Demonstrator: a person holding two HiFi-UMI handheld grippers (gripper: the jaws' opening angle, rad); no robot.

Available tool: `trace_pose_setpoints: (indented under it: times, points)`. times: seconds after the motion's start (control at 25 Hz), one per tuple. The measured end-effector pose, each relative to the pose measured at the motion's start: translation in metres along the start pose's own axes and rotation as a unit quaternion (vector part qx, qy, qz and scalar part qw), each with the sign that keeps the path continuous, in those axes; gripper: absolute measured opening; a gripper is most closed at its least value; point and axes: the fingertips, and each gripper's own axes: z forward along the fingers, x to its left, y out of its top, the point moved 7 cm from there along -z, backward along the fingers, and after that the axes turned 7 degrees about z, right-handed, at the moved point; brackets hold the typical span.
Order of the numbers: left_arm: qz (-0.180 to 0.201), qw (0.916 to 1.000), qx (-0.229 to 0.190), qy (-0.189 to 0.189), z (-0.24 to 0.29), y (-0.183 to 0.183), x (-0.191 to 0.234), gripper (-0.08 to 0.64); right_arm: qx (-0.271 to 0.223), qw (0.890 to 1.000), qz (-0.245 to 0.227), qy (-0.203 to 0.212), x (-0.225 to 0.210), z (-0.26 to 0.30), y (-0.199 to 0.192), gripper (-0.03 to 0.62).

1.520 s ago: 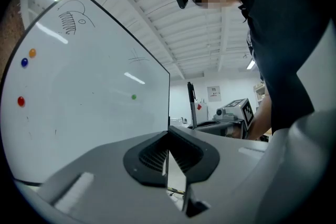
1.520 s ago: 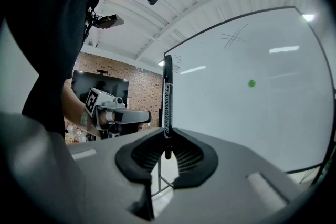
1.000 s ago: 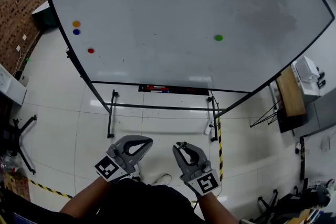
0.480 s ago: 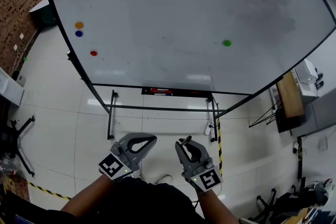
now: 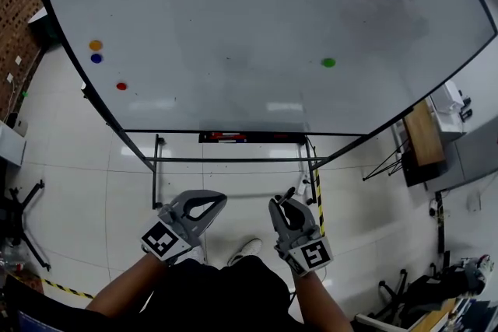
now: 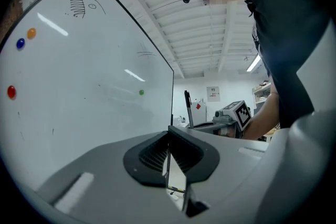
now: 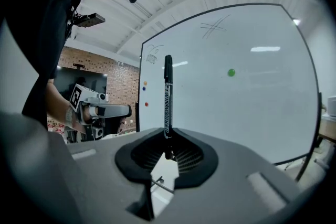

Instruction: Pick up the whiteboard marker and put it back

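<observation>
A black whiteboard marker (image 7: 167, 97) stands upright between the pads of my right gripper (image 7: 168, 152), which is shut on its lower end. From the head view, the right gripper (image 5: 282, 200) is low at centre right with the marker (image 5: 289, 193) poking out of its tip. My left gripper (image 5: 220, 198) is beside it, shut with nothing in it; its pads (image 6: 168, 165) meet. The left gripper view catches the marker (image 6: 187, 107) off to the right. Both grippers point at the whiteboard (image 5: 257, 27), short of its marker tray (image 5: 249, 138), which holds red and blue markers.
Black scribbles and coloured magnets, one green (image 5: 328, 62), one orange (image 5: 95, 45), one red (image 5: 121, 86), are on the board. Its black stand legs (image 5: 156, 175) rest on the white tile floor. A wooden table (image 5: 424, 140) is at the right, a chair base (image 5: 15, 214) at the left.
Both grippers have moved forward toward the whiteboard stand. The right gripper has tilted a little, so the marker tip now shows above it. The board has shifted left in view.
</observation>
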Motion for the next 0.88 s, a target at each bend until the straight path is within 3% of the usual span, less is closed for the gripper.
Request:
trace_pose_setpoints:
  times: [0.2,0.52,0.72,0.88]
  points:
    - [0.008,0.9999,0.009,0.006,0.052,-0.005,0.004,0.002,-0.007,1.000,0.005,0.021,-0.053,0.003,0.001,0.043]
    - [0.012,0.9985,0.022,0.049,0.152,-0.003,0.004,0.002,0.011,0.997,-0.006,0.074,-0.159,0.011,0.004,0.043]
    - [0.016,0.9969,0.038,0.067,0.193,-0.005,0.000,0.002,0.084,0.992,-0.060,0.069,-0.240,0.025,-0.037,0.043]
    - [0.006,0.9958,0.054,0.073,0.206,-0.015,0.001,0.002,0.177,0.972,-0.142,0.053,-0.290,0.049,-0.077,0.043]
